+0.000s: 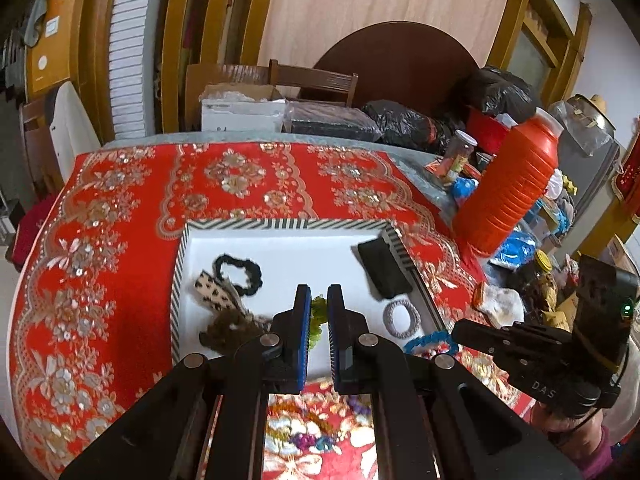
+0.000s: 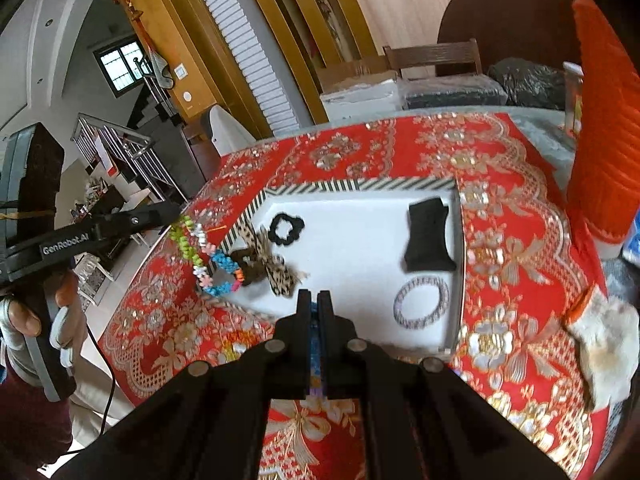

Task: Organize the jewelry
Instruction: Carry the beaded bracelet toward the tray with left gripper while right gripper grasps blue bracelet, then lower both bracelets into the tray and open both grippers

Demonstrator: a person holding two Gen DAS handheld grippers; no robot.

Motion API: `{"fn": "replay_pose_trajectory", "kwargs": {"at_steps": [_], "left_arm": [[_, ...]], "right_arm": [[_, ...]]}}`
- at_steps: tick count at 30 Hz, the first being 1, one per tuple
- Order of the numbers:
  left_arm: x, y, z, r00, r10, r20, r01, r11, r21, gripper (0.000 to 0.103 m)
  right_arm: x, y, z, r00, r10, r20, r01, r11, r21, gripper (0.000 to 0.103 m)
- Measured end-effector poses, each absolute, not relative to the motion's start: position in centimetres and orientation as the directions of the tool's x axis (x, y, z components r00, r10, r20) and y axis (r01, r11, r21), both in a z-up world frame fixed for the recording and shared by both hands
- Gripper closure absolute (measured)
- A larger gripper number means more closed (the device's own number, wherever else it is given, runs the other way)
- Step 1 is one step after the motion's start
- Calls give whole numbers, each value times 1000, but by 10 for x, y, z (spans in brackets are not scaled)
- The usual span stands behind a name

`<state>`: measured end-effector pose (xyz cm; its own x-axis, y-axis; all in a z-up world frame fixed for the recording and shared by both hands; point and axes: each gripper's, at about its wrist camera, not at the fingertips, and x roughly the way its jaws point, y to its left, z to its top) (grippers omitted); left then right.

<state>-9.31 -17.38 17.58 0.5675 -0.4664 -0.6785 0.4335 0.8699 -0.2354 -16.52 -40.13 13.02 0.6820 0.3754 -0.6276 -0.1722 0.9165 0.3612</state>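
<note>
A red cloth with a gold and silver flower pattern [image 1: 120, 220] covers the table and fills most of both views. At the right edge of the cloth stands a tall ribbed orange container [image 1: 516, 184].

In the middle of the cloth lies a white tray with a black-and-white striped rim [image 1: 248, 224]. A black pouch [image 1: 384, 270] lies in the tray's upper right part. Below the pouch, near the right rim, is a grey beaded ring [image 1: 400, 318]. On the tray's left side a leopard-print bow [image 1: 216, 286] lies against a black scrunchie [image 1: 238, 272], with a brown fuzzy hair tie [image 1: 228, 328] just below them.

The left gripper [image 1: 319, 292] is low in the centre of its own view, over the tray's near edge. Its tongs are clamped on a multicoloured beaded strand [image 2: 204, 256], and green beads show between the blue pads. In the right wrist view the strand hangs from the gripper's tip at the left of the frame, dangling over the tray's left rim in green, white, blue and orange.

The right gripper [image 2: 315, 296] is at the lower centre of its view, above the tray's near rim. Its tongs are pressed together on a blue beaded bracelet [image 1: 428, 340], which shows at its tip at the lower right of the left wrist view, off the tray's near right corner.
</note>
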Motion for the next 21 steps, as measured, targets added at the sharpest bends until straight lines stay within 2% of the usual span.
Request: {"fn": "replay_pose_trajectory", "kwargs": {"at_steps": [12, 21], "left_arm": [[-29, -205, 153, 573, -394, -718, 403, 899, -172, 103], [10, -231, 124, 526, -414, -743, 425, 884, -192, 102]], "right_arm": [[-109, -399, 127, 667, 334, -666, -140, 934, 327, 100], [-63, -411, 105, 642, 266, -719, -45, 949, 311, 100]]}}
